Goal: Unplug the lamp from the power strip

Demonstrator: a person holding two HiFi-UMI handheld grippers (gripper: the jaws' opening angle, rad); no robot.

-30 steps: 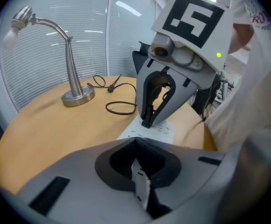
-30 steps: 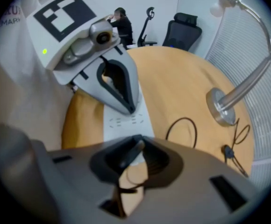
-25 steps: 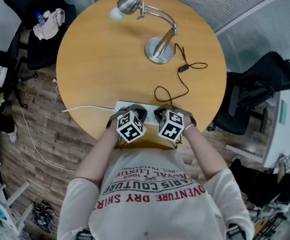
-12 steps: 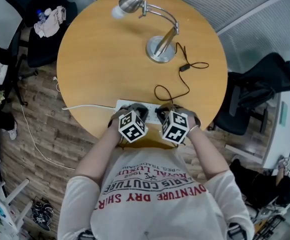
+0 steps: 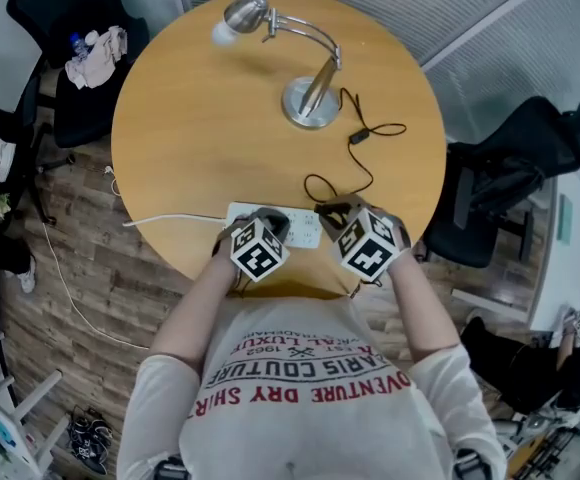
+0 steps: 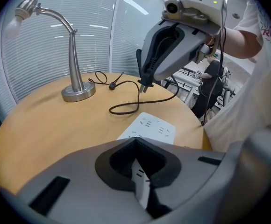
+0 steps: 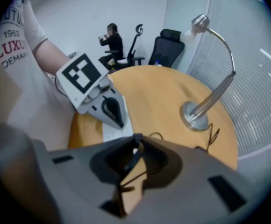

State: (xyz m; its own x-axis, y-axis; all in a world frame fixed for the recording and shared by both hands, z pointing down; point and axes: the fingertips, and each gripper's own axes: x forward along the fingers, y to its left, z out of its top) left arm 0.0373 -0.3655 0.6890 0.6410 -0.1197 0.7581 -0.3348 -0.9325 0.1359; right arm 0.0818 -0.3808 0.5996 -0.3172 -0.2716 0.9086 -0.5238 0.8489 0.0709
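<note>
- Overhead, a person in a printed white T-shirt [image 5: 300,388] leans over a round wooden table [image 5: 190,138], a two-jaw gripper in each hand.
- At right, the right gripper [image 6: 144,81] is clamped on the lamp's black plug [image 6: 145,88] — the plug hangs clear of the white power strip [image 6: 152,127], held in the air above its sockets.
- From the plug, the black cord [image 5: 362,173] loops across the tabletop (an inline switch [image 5: 355,138] sits partway along) to the round base of the silver lamp [image 5: 312,93]. The lamp stands upright at the far side, its curved neck bending leftward in the head view.
- At left, the left gripper [image 5: 269,222] has its jaws drawn nearly together, tips down at the left end of the power strip. Only a thin sliver of the white casing shows between them in the left gripper view — whether they pinch the casing cannot be told.
- The strip lies flat near the table's front edge, its white lead [image 5: 170,217] running off the left rim above the wood floor [image 5: 100,288].
- Black office chairs [image 5: 515,178] stand around the table.
</note>
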